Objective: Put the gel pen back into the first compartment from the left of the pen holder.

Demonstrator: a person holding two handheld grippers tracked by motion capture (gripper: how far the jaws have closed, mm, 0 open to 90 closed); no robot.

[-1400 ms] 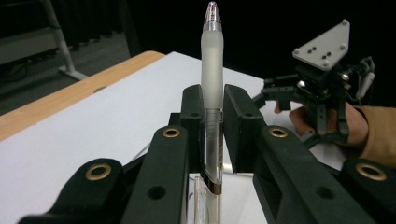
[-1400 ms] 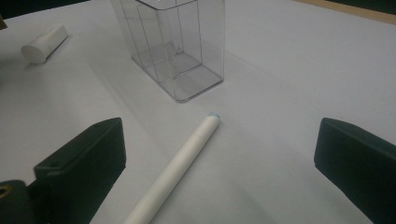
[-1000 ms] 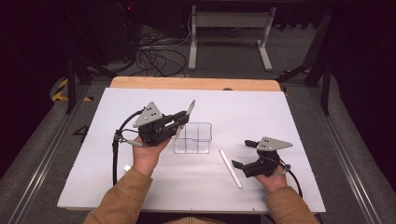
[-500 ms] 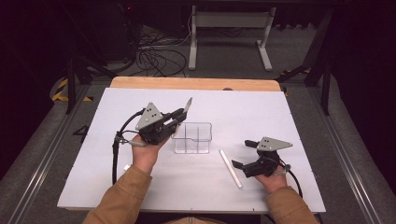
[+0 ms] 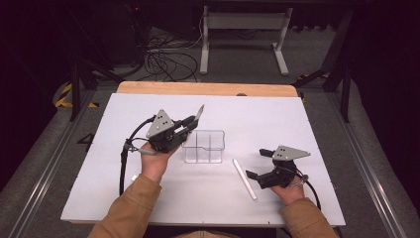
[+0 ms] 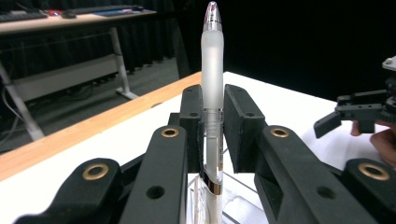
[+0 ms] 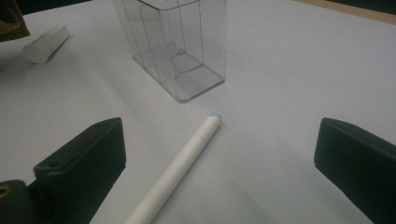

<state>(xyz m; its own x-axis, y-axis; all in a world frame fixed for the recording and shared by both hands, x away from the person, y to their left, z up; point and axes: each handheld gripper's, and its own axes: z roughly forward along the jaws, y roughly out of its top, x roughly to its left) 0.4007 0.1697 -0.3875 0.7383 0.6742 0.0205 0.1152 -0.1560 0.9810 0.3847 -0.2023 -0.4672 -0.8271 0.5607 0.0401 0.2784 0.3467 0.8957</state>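
While the frosted pen stands clamped between the pads of the left tongs, its long axis runs along the jaws and out past their tips, silver point foremost. In the high view it sticks up and away from the person at a slant, raised off the tabletop and just beyond the far left corner of the clear plastic organiser box. That is the relation the coming move seems to turn on: the box's open top lies just below and to the near right of the pen, so the pen would have to tip toward upright and come back over a compartment before going down. The left hand is plainly the nearer one to the box.

The pen has a translucent, milky barrel, a spring showing faintly inside where the pads press on it, and a metal band lower down between the jaws. The left tongs are nearly closed, gripping it firmly on both sides.

The box is see-through, with thin inner walls dividing it into compartments, and looks empty. To its right a second, plain white pen lies flat on the tabletop, its pale blue tip pointing toward the box. The right tongs rest low over it with jaws spread wide, straddling the white pen without touching it and holding nothing.
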